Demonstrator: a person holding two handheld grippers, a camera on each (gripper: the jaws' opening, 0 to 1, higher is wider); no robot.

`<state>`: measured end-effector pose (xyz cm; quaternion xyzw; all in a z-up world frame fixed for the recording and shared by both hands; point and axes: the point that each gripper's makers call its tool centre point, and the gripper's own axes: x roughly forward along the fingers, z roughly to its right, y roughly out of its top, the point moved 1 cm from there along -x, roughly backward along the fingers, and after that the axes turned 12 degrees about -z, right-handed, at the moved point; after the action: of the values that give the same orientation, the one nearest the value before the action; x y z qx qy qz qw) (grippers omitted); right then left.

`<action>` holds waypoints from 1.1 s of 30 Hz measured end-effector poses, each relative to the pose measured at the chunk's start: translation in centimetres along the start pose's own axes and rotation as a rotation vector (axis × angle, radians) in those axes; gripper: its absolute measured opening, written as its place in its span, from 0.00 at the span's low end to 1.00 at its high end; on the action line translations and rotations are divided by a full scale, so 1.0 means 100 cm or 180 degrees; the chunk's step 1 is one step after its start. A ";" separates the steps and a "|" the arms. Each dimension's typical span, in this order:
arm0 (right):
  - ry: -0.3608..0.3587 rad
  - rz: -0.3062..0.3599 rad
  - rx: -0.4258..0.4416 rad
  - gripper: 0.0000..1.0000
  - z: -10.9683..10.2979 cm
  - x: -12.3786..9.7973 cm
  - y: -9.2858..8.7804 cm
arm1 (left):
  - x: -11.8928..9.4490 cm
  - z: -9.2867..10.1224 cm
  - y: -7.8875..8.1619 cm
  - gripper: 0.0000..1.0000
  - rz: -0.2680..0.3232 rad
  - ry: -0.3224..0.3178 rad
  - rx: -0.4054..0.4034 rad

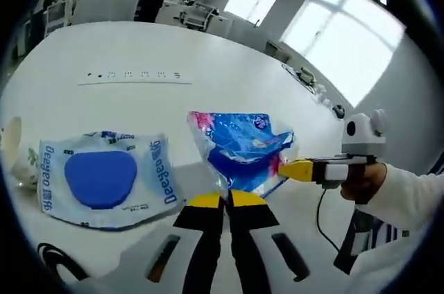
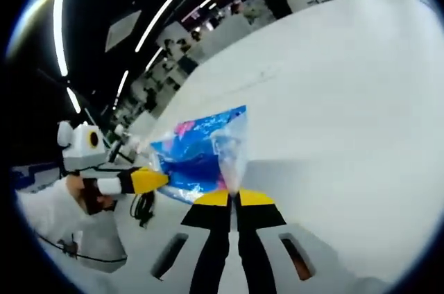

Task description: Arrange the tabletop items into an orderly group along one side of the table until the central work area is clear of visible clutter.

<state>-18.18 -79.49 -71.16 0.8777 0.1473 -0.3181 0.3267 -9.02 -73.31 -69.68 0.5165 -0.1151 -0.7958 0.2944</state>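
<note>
Both my jaws pinch the same blue bag over the white desk.

In the left gripper view my left gripper (image 1: 227,199) is closed on the near edge of the crinkled blue bag (image 1: 239,145), while my right gripper (image 1: 297,169) clamps its edge from 3 o'clock. In the right gripper view my right gripper (image 2: 234,197) grips the bag (image 2: 201,152), and the left one (image 2: 149,180) bites at 9 o'clock. At 9 o'clock of the left view a flat Deageo packet (image 1: 104,177) lies on the desk (image 1: 208,65); beyond, windows (image 1: 333,30).
</note>
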 end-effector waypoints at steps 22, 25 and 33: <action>-0.0114 -0.0184 0.0198 0.00 0.035 0.027 -0.006 | 0.040 -0.026 -0.009 0.00 -0.0204 0.0014 -0.0968; -0.0126 -0.0214 0.0192 0.00 0.037 0.032 -0.007 | 0.045 -0.030 -0.012 0.00 -0.0235 0.0052 -0.0982; -0.0163 -0.0186 0.0376 0.00 0.045 0.037 -0.009 | 0.049 -0.031 -0.010 0.00 -0.0163 0.0031 -0.1110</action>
<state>-17.91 -81.66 -76.67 0.8824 0.1455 -0.3580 0.2686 -8.08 -75.00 -75.19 0.4642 0.0393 -0.8085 0.3596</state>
